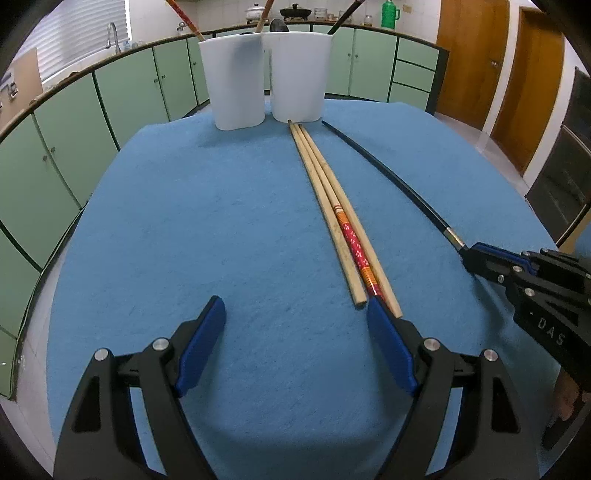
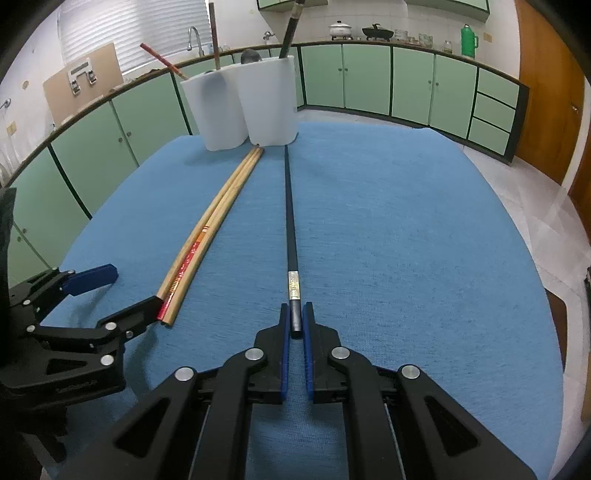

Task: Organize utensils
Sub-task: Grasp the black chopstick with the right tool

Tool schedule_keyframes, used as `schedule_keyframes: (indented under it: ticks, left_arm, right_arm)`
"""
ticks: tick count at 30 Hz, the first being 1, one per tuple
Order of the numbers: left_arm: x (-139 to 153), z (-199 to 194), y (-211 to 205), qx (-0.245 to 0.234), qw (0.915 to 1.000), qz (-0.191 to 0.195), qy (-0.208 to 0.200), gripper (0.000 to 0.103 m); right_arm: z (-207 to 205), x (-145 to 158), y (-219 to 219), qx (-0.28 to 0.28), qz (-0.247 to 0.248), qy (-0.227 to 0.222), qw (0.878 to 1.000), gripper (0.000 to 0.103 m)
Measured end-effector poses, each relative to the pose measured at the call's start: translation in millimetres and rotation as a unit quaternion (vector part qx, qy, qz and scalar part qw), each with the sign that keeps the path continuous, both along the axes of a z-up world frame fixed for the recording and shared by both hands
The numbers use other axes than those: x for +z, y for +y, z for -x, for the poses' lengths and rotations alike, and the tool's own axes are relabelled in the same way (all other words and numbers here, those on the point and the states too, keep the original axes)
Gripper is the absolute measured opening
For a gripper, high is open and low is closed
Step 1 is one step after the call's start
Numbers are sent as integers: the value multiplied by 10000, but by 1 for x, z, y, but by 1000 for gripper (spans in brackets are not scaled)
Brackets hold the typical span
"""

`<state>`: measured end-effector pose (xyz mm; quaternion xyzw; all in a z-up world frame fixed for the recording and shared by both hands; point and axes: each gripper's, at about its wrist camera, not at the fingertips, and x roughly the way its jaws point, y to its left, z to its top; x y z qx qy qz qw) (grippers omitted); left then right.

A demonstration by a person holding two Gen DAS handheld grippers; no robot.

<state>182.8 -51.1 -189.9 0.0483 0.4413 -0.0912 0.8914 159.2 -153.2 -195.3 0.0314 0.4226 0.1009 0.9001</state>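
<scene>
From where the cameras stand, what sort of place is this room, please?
Most likely a home kitchen. Green cabinets run along the wall under a counter with a sink faucet, and pots sit near a green thermos. The work happens on a table covered with a blue cloth.

We cannot see the lower parts of the utensils standing in the two white holders [image 1: 266, 77]; the opaque walls hide them, and the picture's top edge cuts off their upper ends. The left gripper's finger [image 1: 388, 343] covers the near end of the red-patterned chopstick [image 1: 354, 247]. The items on the far counter [image 2: 406, 35] are too small for us to identify.
</scene>
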Motion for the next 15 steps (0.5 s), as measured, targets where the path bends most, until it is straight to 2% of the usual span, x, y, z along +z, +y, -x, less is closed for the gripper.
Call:
schedule_keyframes:
  ticks: [8, 15]
  left_arm:
    - [0, -3, -8, 52, 10000, 41, 22, 76]
    - [2, -5, -12, -6, 10000, 3, -71, 45]
  right_arm:
    - [0, -1, -4, 0, -154, 21, 9999, 7]
    - [0, -1, -4, 1, -160, 25, 9999, 7]
